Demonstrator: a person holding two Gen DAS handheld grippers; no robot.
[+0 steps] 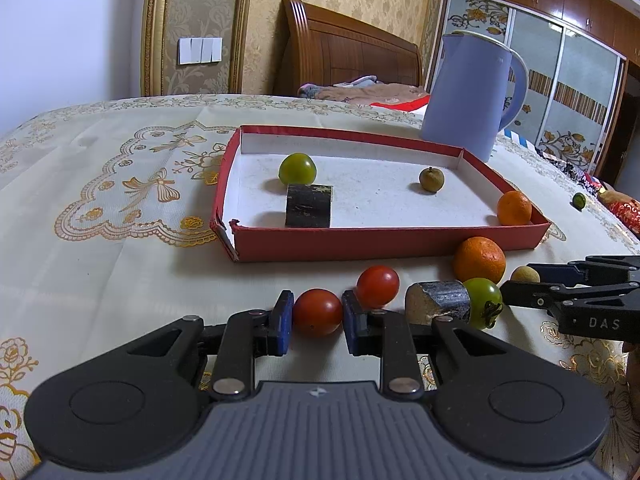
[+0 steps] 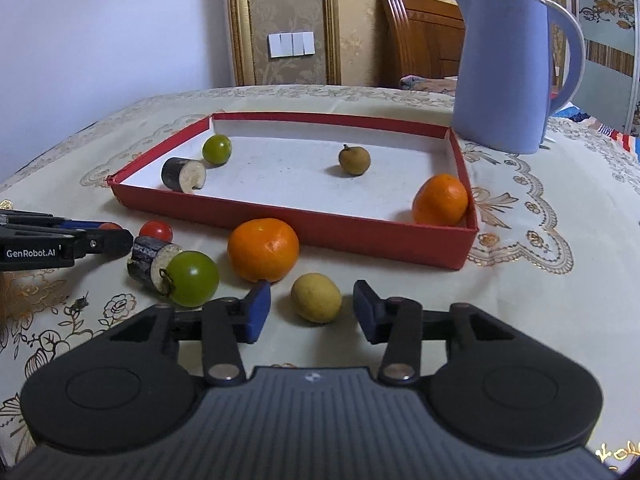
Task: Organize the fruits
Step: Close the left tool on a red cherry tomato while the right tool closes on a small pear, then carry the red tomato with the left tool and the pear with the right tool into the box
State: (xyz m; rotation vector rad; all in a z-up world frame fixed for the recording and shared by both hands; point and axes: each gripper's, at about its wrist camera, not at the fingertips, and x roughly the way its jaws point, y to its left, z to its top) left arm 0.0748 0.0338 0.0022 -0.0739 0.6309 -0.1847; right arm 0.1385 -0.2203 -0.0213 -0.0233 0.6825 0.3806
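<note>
With the left gripper (image 1: 317, 312) clenched on a red cherry tomato (image 1: 318, 313) before the red box (image 2: 384, 240), the right gripper (image 2: 312, 307), unclenched, should centre its pads around the yellowish longan (image 2: 316, 297) before squeezing.

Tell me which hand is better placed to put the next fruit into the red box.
Left, probably. The left gripper is already shut on a red tomato, ready to lift toward the red box. The right gripper only straddles the yellowish fruit, with gaps at both pads.
</note>
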